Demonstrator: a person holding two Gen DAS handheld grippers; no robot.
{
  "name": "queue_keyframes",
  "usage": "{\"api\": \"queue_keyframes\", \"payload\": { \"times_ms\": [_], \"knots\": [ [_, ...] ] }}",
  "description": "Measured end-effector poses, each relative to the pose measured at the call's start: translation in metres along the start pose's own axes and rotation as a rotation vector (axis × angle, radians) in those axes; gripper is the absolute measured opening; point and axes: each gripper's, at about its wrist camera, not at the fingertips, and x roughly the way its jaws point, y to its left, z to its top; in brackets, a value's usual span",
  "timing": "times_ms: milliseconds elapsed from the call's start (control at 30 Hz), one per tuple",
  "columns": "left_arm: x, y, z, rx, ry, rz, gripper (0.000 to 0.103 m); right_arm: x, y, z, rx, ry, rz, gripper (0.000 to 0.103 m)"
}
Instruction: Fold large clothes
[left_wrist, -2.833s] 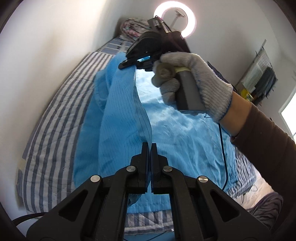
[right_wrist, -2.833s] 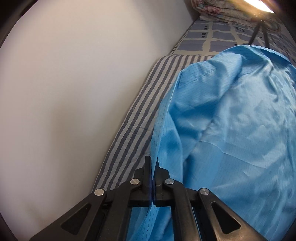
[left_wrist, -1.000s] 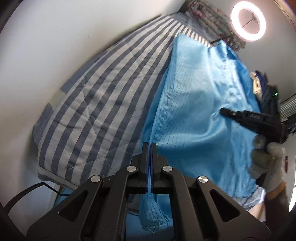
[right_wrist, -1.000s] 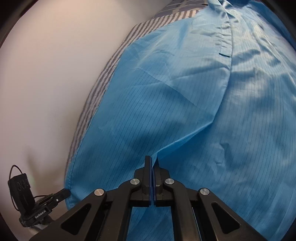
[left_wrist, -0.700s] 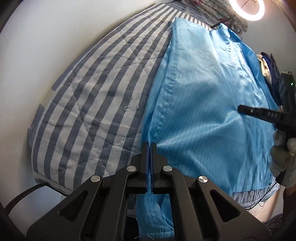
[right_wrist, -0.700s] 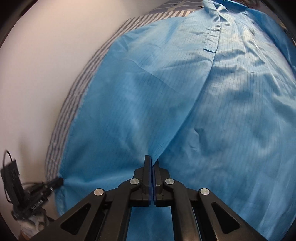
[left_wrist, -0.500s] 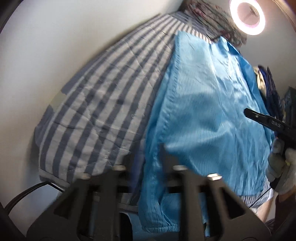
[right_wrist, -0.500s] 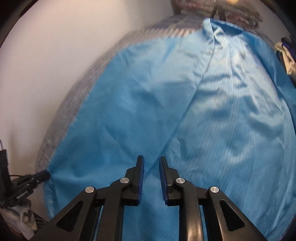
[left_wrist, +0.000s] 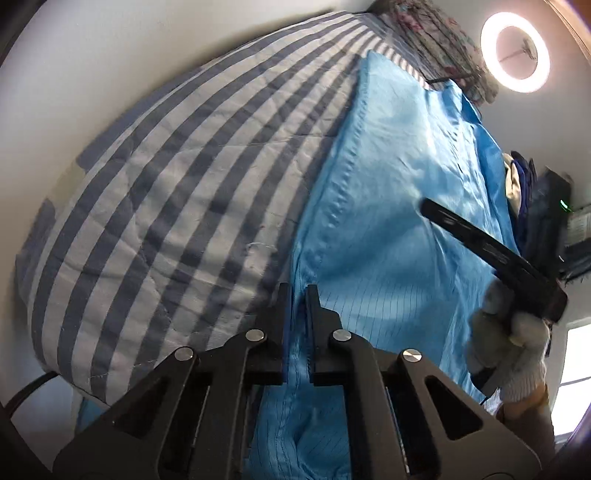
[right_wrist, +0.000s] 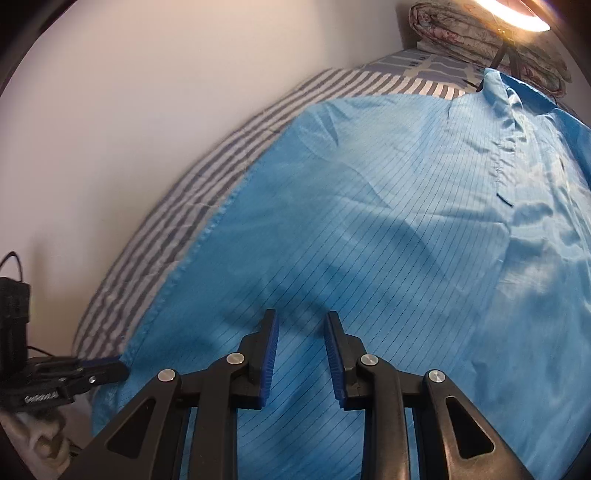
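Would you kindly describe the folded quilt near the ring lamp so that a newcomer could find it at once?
Start at the striped bed cover along the white wall and follow it to the far end, past the blue garment. There, just below the glowing ring lamp, lies the folded quilt. Its faded reddish flowered print sets it apart from the stripes and the plain blue cloth.

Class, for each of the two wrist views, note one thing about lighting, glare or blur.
Left wrist view: the white ring light glows at top right, and the black right gripper in the gloved hand is motion-blurred. Right wrist view: warm glare burns out the top edge, and the blue pinstriped garment carries soft shadows.
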Motion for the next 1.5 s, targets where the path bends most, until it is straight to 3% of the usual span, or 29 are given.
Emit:
{"api": "queue_keyframes", "payload": {
  "times_ms": [167,300,333,467,833,1067,1100,1167,1200,1300,1333,1500],
  "knots": [
    [-0.017,-0.009,-0.002,0.018,-0.053,-0.035,0.0,0.001,0.004,0.007,0.002,0.034,-0.012,0.029],
    [-0.03,-0.014,-0.004,0.036,-0.091,-0.057,0.0,-0.019,0.004,0.024,0.037,0.007,0.021,0.058],
    [-0.032,-0.015,-0.004,0.038,-0.097,-0.069,0.0,-0.024,0.005,0.029,0.047,-0.002,0.033,0.06],
    [-0.038,-0.018,-0.008,0.055,-0.107,-0.076,0.0,-0.03,0.018,0.049,0.071,0.004,0.097,0.064],
    [-0.038,-0.035,-0.01,0.082,-0.118,-0.087,0.0,0.008,0.067,0.085,0.027,0.136,0.011,0.071],
    [-0.033,-0.052,-0.01,0.092,-0.107,-0.091,0.0,0.042,0.092,0.087,-0.02,0.19,-0.126,0.07],
    [-0.031,-0.054,-0.01,0.094,-0.103,-0.092,0.0,0.046,0.094,0.086,-0.029,0.203,-0.151,0.067],
    [-0.028,-0.06,-0.012,0.1,-0.096,-0.093,0.0,0.052,0.096,0.084,-0.045,0.221,-0.191,0.05],
    [-0.027,-0.064,-0.013,0.105,-0.097,-0.091,0.0,0.054,0.096,0.083,-0.049,0.229,-0.195,0.034],
    [-0.027,-0.077,-0.015,0.124,-0.107,-0.085,0.0,0.051,0.091,0.081,-0.047,0.219,-0.18,0.007],
    [-0.028,-0.082,-0.015,0.13,-0.111,-0.088,0.0,0.047,0.086,0.081,-0.038,0.214,-0.167,0.002],
    [-0.031,-0.108,-0.023,0.179,-0.131,-0.094,0.0,0.017,0.05,0.08,0.062,0.152,-0.034,0.0]
  ]
}}
